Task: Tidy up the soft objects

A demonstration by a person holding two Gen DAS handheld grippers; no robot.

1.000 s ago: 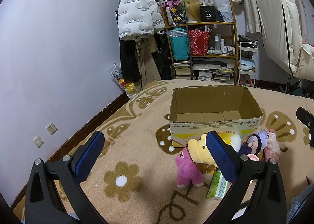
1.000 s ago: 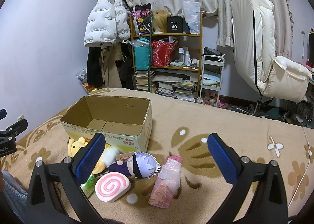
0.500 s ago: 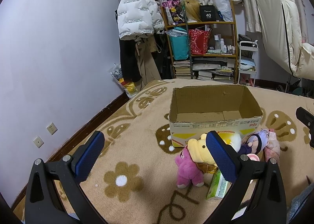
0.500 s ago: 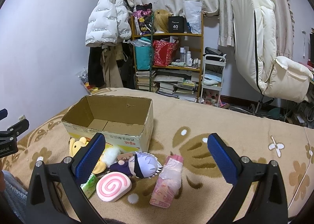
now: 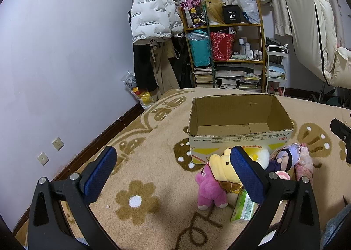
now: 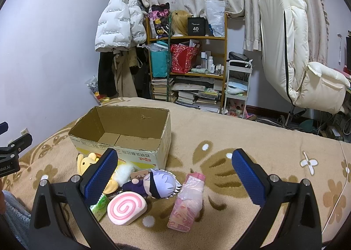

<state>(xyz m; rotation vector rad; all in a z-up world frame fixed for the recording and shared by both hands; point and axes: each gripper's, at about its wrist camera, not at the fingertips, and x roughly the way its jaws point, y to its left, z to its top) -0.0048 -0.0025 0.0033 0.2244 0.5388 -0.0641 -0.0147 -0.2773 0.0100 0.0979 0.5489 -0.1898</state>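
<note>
An open, empty cardboard box (image 5: 240, 138) (image 6: 122, 136) stands on the beige flowered blanket. In front of it lie soft objects: a pink plush (image 5: 209, 186), a yellow plush (image 5: 221, 167) (image 6: 86, 162), a purple-haired doll (image 6: 159, 182) (image 5: 285, 159), a pink swirl cushion (image 6: 126, 207), a pink wrapped pack (image 6: 188, 199) and a green tissue pack (image 5: 242, 206) (image 6: 99, 205). My left gripper (image 5: 173, 174) is open and empty, left of the pile. My right gripper (image 6: 174, 176) is open and empty, held above the doll and the pink pack.
A cluttered shelf (image 6: 188, 63) with books, a hanging white jacket (image 6: 119, 24) and a white trolley (image 6: 238, 83) stand beyond the bed. A cream chair (image 6: 291, 57) is at the right. A purple wall (image 5: 54, 63) runs along the left.
The right wrist view has shifted slightly, so the box and toys sit a little further right. The left gripper has not moved. Both grippers stay open.
</note>
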